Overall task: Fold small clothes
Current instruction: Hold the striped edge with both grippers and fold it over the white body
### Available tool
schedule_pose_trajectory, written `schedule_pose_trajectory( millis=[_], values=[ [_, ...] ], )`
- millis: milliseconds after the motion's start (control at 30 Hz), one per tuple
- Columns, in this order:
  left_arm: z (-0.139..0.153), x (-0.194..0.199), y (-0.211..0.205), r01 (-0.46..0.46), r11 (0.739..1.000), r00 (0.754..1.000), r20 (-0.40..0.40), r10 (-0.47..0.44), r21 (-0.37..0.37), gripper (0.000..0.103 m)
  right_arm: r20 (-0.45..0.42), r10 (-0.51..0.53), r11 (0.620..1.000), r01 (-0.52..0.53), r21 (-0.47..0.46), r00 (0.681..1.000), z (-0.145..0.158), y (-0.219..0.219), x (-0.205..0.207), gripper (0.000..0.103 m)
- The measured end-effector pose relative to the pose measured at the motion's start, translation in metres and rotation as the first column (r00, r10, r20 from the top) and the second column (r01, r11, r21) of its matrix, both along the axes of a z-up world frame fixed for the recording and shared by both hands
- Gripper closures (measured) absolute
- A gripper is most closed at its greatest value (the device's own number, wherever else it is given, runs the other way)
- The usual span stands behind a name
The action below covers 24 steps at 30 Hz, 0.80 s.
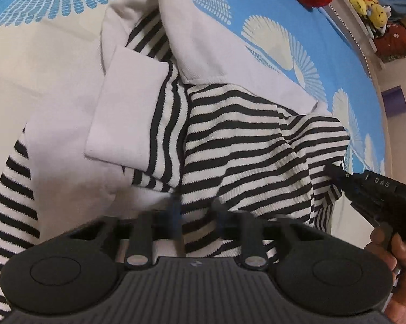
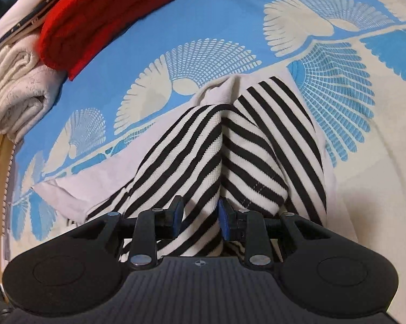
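Observation:
A small black-and-white striped garment (image 1: 243,135) with plain white panels and a white cuffed sleeve (image 1: 122,118) lies on the blue bedspread (image 1: 270,5). My left gripper (image 1: 196,210) is low on its near edge, blurred, with striped cloth between the jaws. My right gripper (image 2: 201,213) is shut on a raised fold of the striped garment (image 2: 203,156). The blue pads (image 2: 178,212) press the cloth from both sides. The right gripper also shows in the left wrist view (image 1: 372,189), at the garment's right edge, with a hand behind it.
A red knit garment (image 2: 108,13) and a rolled cream blanket (image 2: 16,89) lie at the far side of the bed. Yellow plush toys (image 1: 370,2) sit on a shelf past the bed edge. A purple object (image 1: 395,102) lies on the floor.

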<state>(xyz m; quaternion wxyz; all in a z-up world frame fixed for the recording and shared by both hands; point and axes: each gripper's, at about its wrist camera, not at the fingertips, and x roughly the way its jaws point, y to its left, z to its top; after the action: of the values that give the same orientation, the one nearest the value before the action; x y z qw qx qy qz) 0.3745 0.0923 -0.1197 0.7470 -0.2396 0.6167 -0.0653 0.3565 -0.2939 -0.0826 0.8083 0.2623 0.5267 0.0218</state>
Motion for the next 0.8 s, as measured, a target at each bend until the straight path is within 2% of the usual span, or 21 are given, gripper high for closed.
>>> schedule_pose_trajectory(
  millis=[33,100,133,200,267,300,333,367,400,433,467,500,533,567,600,633,667,733,800],
  values=[
    [0.002,0.002,-0.001,0.01,1.0,1.0,0.01,-0.01,-0.001,0.101,0.006,-0.003,1.0,0.003,0.001,1.0,0.0,0.0,0.0,0.102],
    [0.012,0.006,0.003,0.004,1.0,0.998,0.064,-0.004,0.0,0.102,0.049,-0.03,0.999,0.028,0.034,0.998,0.005,-0.005,-0.003,0.102],
    [0.023,0.009,0.007,-0.005,1.0,0.992,0.123,0.005,0.006,0.102,0.078,-0.048,0.997,0.043,0.06,0.996,0.011,-0.009,-0.004,0.102],
    [0.057,0.013,0.016,-0.035,0.999,0.951,0.309,0.022,0.035,0.102,0.162,-0.09,0.986,0.066,0.154,0.983,0.032,-0.019,-0.01,0.102],
    [0.093,0.012,0.03,-0.067,0.998,0.876,0.48,0.05,0.018,0.102,0.27,-0.143,0.963,0.071,0.261,0.952,0.059,-0.032,-0.022,0.102],
    [0.101,0.011,0.036,-0.073,0.997,0.852,0.519,0.064,-0.002,0.102,0.324,-0.162,0.951,0.06,0.305,0.932,0.071,-0.038,-0.029,0.102],
    [0.106,0.009,0.043,-0.077,0.997,0.842,0.533,0.08,-0.027,0.102,0.371,-0.173,0.939,0.039,0.342,0.913,0.081,-0.042,-0.037,0.102],
    [0.103,0.009,0.048,-0.076,0.996,0.853,0.514,0.092,-0.052,0.102,0.4,-0.177,0.929,0.018,0.37,0.899,0.086,-0.046,-0.045,0.102],
    [0.096,0.009,0.051,-0.069,0.995,0.877,0.471,0.094,-0.069,0.102,0.407,-0.172,0.925,0.005,0.38,0.897,0.088,-0.047,-0.05,0.102],
    [0.084,0.01,0.052,-0.057,0.996,0.913,0.399,0.081,-0.07,0.102,0.387,-0.154,0.926,-0.004,0.377,0.909,0.085,-0.048,-0.055,0.102],
    [0.066,0.011,0.051,-0.036,0.999,0.955,0.294,0.044,-0.035,0.101,0.346,-0.128,0.934,-0.005,0.358,0.929,0.079,-0.047,-0.056,0.102],
    [0.049,0.01,0.049,-0.009,1.0,0.981,0.192,0.007,0.006,0.101,0.243,-0.07,0.954,-0.006,0.299,0.967,0.066,-0.044,-0.056,0.102],
    [0.035,0.008,0.048,0.008,0.999,0.993,0.118,-0.012,0.034,0.1,0.122,-0.019,0.973,-0.01,0.231,0.992,0.049,-0.041,-0.055,0.102],
    [0.023,0.005,0.048,0.018,0.998,0.998,0.059,-0.021,0.053,0.099,0.01,0.007,0.985,-0.008,0.17,1.0,0.032,-0.04,-0.055,0.102],
    [0.019,0.004,0.048,0.021,0.998,0.999,0.044,-0.023,0.066,0.097,-0.084,0.002,0.993,0.008,0.118,0.996,0.014,-0.041,-0.057,0.102],
    [0.021,0.005,0.049,0.02,0.997,0.998,0.054,-0.024,0.076,0.088,-0.134,-0.024,0.996,0.035,0.085,0.991,0.002,-0.044,-0.059,0.101],
    [0.026,0.004,0.05,0.003,0.997,0.997,0.083,-0.009,0.075,0.073,-0.145,-0.059,0.995,0.07,0.073,0.988,-0.002,-0.048,-0.059,0.099],
    [0.034,0.004,0.056,-0.048,0.998,0.991,0.125,0.043,0.036,0.056,-0.087,-0.098,0.987,0.107,0.116,0.991,0.004,-0.055,-0.056,0.098],
    [0.037,0.005,0.054,-0.077,0.997,0.987,0.14,0.077,-0.009,0.053,-0.021,-0.126,0.98,0.127,0.154,0.992,0.014,-0.061,-0.052,0.082]
  ],
)
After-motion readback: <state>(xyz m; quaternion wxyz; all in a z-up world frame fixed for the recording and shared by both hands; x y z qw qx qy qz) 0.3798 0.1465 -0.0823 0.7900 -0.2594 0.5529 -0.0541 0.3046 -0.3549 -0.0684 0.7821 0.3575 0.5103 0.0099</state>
